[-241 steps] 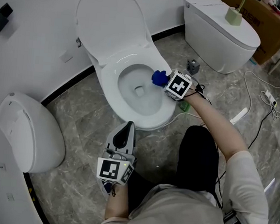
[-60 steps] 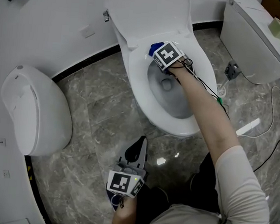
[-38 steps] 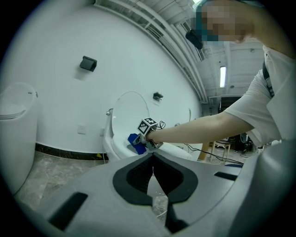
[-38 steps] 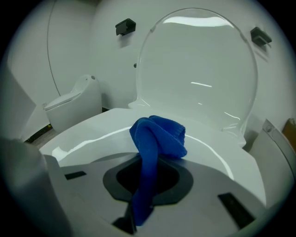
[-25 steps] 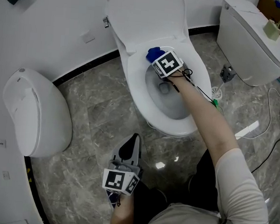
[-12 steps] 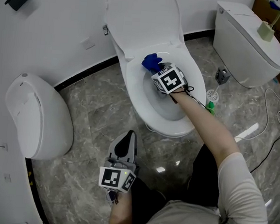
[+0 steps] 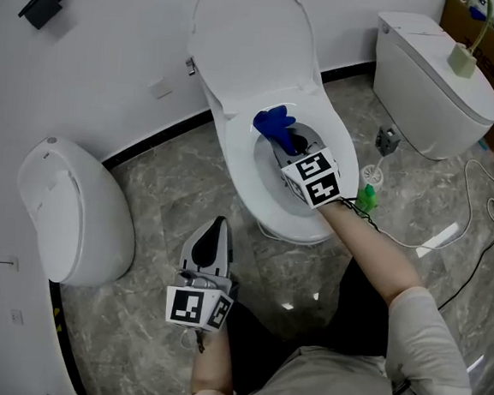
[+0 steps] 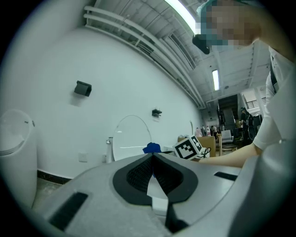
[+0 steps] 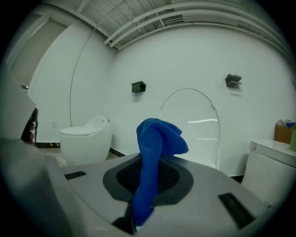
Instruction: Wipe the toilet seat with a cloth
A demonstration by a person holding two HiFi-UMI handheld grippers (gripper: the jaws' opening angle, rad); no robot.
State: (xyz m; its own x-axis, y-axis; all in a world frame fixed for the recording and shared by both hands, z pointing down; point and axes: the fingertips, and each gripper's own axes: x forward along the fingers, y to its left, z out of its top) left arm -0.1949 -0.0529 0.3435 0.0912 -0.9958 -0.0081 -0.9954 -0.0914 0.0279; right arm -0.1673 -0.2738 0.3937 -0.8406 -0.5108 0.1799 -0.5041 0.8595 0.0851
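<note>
Our right gripper [image 7: 291, 148] is clamped on the cloth [image 7: 273, 122]. In the right gripper view the blue cloth [image 9: 156, 143] is pinched deep between the jaws and its loose end bunches up past the tips. We judge it is held this way so that the free wad does the wiping, not the hard jaws. In the head view that wad sits just ahead of the gripper, over the inner edge of the seat [image 7: 234, 152] at its rear, close below the raised lid [image 7: 252, 38]. We cannot tell whether it presses on the seat. The lid is up, so the whole ring is open to us.

Our left gripper [image 7: 213, 235] has its jaws together on nothing, which the left gripper view [image 8: 152, 159] shows plainly. It hangs low over the floor [image 7: 162, 185], well apart from the right one and on our side of the toilet. It points at the toilet, and we judge it is parked there to keep out of the way.

Farther out stand a second toilet [image 7: 74, 212] beyond the left gripper and a third [image 7: 434, 75] beyond the right.

We can read no brand or writing. The grippers' cubes carry only black square markers.
</note>
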